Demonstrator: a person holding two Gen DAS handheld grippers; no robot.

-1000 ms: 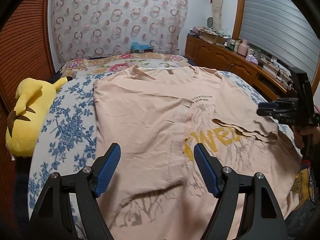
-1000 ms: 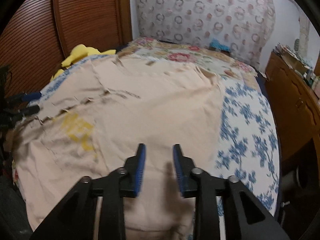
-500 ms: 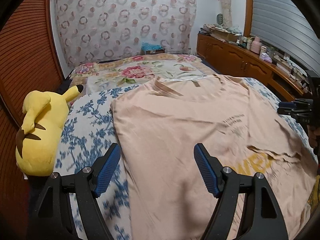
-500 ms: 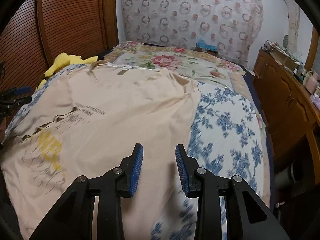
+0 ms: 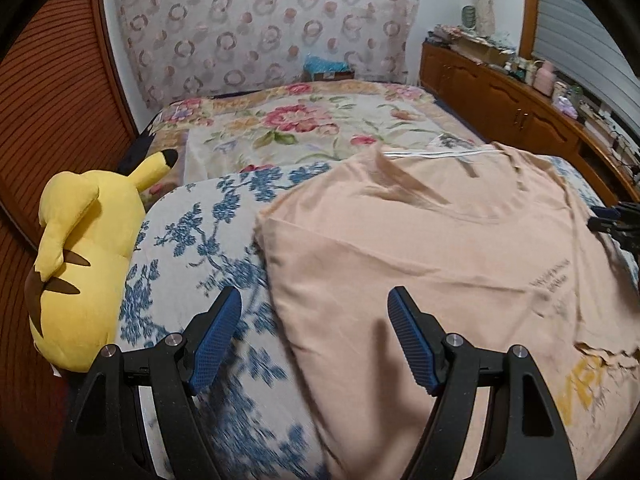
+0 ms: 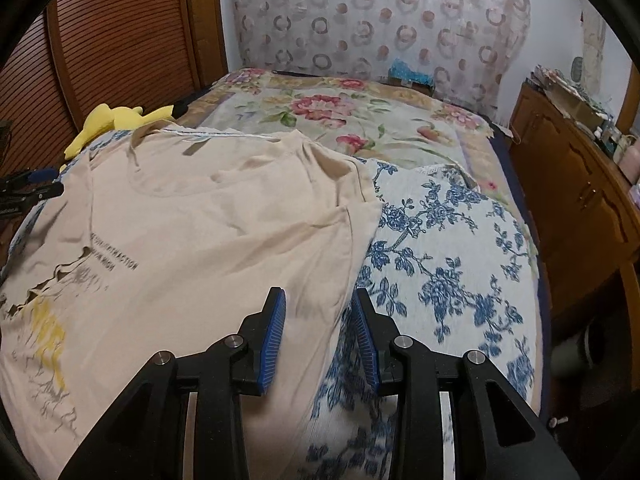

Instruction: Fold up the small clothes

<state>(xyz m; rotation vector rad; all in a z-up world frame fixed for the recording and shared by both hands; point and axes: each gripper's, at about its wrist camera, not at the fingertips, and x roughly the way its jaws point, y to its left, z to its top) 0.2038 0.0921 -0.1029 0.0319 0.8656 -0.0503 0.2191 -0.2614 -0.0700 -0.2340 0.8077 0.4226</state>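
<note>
A beige T-shirt (image 5: 420, 248) lies spread on the bed, collar toward the headboard, with dark lettering and a yellow print (image 6: 48, 332) near its lower part. My left gripper (image 5: 314, 308) is open and hovers over the shirt's left side edge, nothing between its blue pads. My right gripper (image 6: 318, 304) is open with a narrower gap and hangs above the shirt's right side edge (image 6: 352, 264); the cloth lies below, not pinched. Each gripper shows at the edge of the other's view: the right gripper (image 5: 616, 220), the left gripper (image 6: 24, 192).
The bed carries a blue-flowered cover (image 6: 448, 264) and a pink-flowered quilt (image 5: 304, 128) behind. A yellow plush toy (image 5: 80, 256) lies at the bed's left edge. A wooden sideboard (image 6: 576, 184) with clutter runs along the right; a slatted wooden wall (image 5: 52, 92) is on the left.
Both grippers have moved outward from the middle of the shirt, the left one to its left edge and the right one to its right edge. Their jaw gaps look unchanged.
</note>
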